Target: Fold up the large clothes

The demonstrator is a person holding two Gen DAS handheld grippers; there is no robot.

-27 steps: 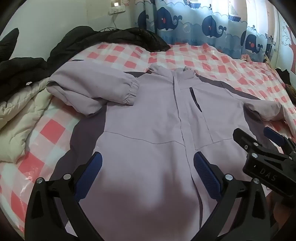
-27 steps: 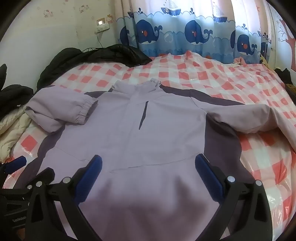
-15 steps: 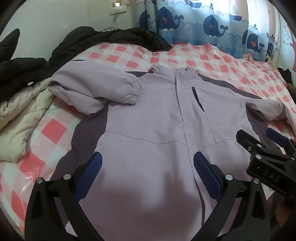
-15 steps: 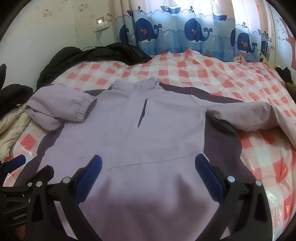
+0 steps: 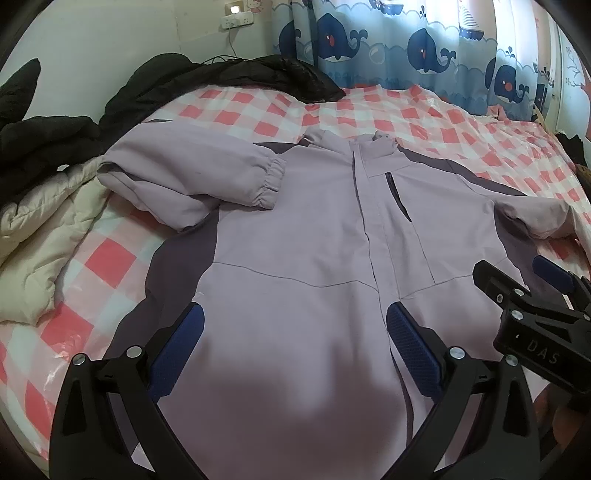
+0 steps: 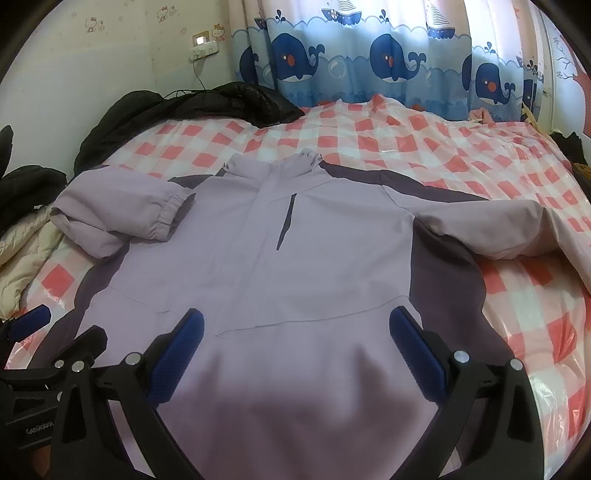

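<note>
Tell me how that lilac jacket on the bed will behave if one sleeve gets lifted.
The lilac jacket will probably drape limply: its folded sleeve lies soft and creased. It may slide on the glossy checked cover.

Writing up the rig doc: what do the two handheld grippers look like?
Both the left gripper and the right gripper match: matte black angular frames, silver pivot bolts, ribbed blue fingers. White "DAS" lettering marks the right one's side, "GenRobot" the left's. No cables or sleeves visible.

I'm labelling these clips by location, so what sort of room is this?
Most likely a child's bedroom: a bed with a pink-and-white checked cover, a blue whale-print curtain, and cartoon cat stickers on the wall.
</note>
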